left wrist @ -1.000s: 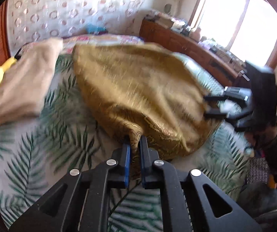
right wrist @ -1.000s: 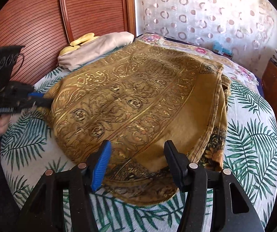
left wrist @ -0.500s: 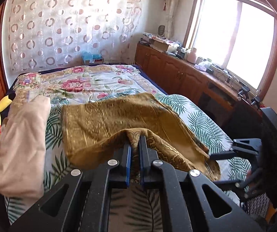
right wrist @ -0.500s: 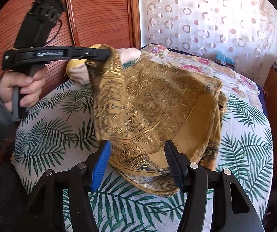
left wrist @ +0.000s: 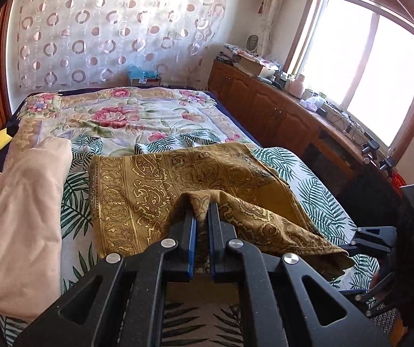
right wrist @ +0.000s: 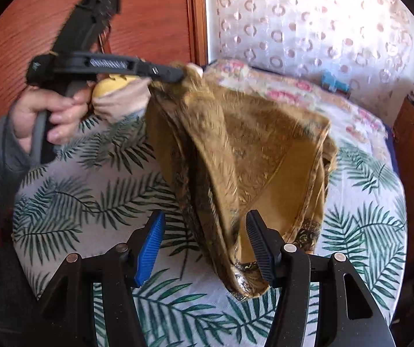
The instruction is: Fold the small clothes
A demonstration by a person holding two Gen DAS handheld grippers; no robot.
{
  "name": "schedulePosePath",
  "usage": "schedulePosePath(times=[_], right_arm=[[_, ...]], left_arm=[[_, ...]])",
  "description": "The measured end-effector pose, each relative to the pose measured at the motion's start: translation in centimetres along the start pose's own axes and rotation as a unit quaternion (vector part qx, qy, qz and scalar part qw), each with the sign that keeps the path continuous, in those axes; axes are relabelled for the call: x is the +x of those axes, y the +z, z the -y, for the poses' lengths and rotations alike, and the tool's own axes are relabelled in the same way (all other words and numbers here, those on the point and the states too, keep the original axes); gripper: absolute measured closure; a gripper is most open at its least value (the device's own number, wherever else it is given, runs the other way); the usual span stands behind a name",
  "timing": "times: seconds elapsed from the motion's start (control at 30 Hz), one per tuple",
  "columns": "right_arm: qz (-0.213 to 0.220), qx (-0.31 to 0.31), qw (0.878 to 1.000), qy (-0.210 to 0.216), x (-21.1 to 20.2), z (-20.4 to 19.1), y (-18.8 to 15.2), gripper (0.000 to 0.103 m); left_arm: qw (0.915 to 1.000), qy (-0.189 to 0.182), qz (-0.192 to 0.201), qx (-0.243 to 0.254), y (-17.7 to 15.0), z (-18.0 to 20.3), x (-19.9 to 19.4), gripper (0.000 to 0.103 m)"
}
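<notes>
In the left wrist view the cloth (left wrist: 154, 190) lies mid-frame on the bed (left wrist: 316, 190); left of it a bundle (left wrist: 24, 217), perhaps folded clothes.

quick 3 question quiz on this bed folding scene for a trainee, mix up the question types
1. True or false: the left gripper is shut on the gold patterned cloth.
2. Multiple choice: the right gripper is (A) clamped on the cloth, (B) open, with a hanging end of the cloth between its fingers, (C) holding the beige garment.
3. Fill in: the sheet under the cloth has a green ____ print.

Key: 1 true; 2 B; 3 palm leaf.
</notes>
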State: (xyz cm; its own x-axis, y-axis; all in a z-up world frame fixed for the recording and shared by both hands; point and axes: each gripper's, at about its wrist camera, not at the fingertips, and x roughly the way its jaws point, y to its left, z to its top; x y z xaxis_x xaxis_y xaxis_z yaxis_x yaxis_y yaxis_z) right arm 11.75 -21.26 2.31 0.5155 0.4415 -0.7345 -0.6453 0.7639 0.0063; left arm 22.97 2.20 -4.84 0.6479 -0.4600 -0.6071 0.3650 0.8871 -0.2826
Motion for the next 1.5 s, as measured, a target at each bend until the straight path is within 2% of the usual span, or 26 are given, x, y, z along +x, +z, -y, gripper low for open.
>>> schedulePosePath(times=[0.13, 0.2, 0.37, 0.5, 0.6, 0.7, 0.73, 0.8, 0.87, 0.93, 1.0, 1.13, 1.2, 1.37, 1.5], right_arm=[[-0.03, 0.012, 0.999, 0.003, 2.5, 1.2, 0.5, 0.044], [-0.036, 0.008, 0.999, 0.01, 3.3, 1.6, 1.2, 0.091], [-0.003, -0.001, 1.0, 0.004, 2.6, 3.1, 5.0, 0.095], [0.027, 0.008, 1.0, -0.006, 2.7, 5.2, 9.2, 0.095], [0.03, 0.019, 0.999, -0.012, 4.7, 6.8, 12.0, 0.095], [0.022, 0.028, 0.999, -0.017, 7.9, 8.3, 13.6, 0.095], [0.018, 0.032, 0.999, -0.023, 8.9, 8.6, 13.9, 0.095], [0.011, 0.042, 0.998, -0.035, 11.1, 9.4, 14.4, 0.095], [0.008, 0.052, 0.998, -0.041, 12.7, 10.0, 14.9, 0.095], [0.013, 0.069, 0.997, -0.042, 13.1, 10.5, 15.2, 0.083], [0.03, 0.085, 0.995, -0.046, 12.7, 10.8, 15.4, 0.066], [0.063, 0.097, 0.992, -0.053, 9.8, 10.1, 13.5, 0.06], [0.07, 0.095, 0.991, -0.066, 8.5, 9.9, 11.9, 0.049], [0.061, 0.106, 0.989, -0.079, 6.8, 9.5, 9.1, 0.048], [0.051, 0.127, 0.988, -0.075, 6.3, 8.9, 7.4, 0.047]], left_arm=[[0.9999, -0.003, 0.001, -0.013, 0.3, -0.9, 0.1, 0.095], [0.9999, -0.004, 0.001, -0.016, 0.5, -1.2, 0.0, 0.095], [0.9995, 0.023, 0.013, -0.016, 1.6, -2.0, -0.4, 0.095], [0.9984, 0.052, 0.02, -0.015, 3.2, -3.1, -0.4, 0.095], [0.9975, 0.066, 0.017, -0.018, 3.9, -4.2, 0.0, 0.092], [0.9959, 0.085, 0.017, -0.023, 4.3, -5.6, 0.5, 0.075], [0.9957, 0.087, 0.02, -0.027, 4.3, -6.1, 0.7, 0.065], [0.9958, 0.083, 0.02, -0.034, 4.1, -7.0, 0.9, 0.058], [0.996, 0.078, 0.011, -0.042, 3.8, -7.8, 1.5, 0.041], [0.9958, 0.078, 0.002, -0.047, 3.5, -8.3, 2.3, 0.033], [0.9956, 0.078, -0.007, -0.051, 3.3, -8.5, 3.0, 0.033], [0.9948, 0.09, -0.02, -0.044, 3.5, -8.6, 4.7, 0.033], [0.9945, 0.093, -0.025, -0.04, 3.8, -8.7, 5.5, 0.033], [0.996, 0.074, -0.047, -0.019, 4.5, -8.5, 7.9, 0.033], [0.9939, 0.077, -0.078, -0.005, 4.9, -8.9, 10.4, 0.033]])
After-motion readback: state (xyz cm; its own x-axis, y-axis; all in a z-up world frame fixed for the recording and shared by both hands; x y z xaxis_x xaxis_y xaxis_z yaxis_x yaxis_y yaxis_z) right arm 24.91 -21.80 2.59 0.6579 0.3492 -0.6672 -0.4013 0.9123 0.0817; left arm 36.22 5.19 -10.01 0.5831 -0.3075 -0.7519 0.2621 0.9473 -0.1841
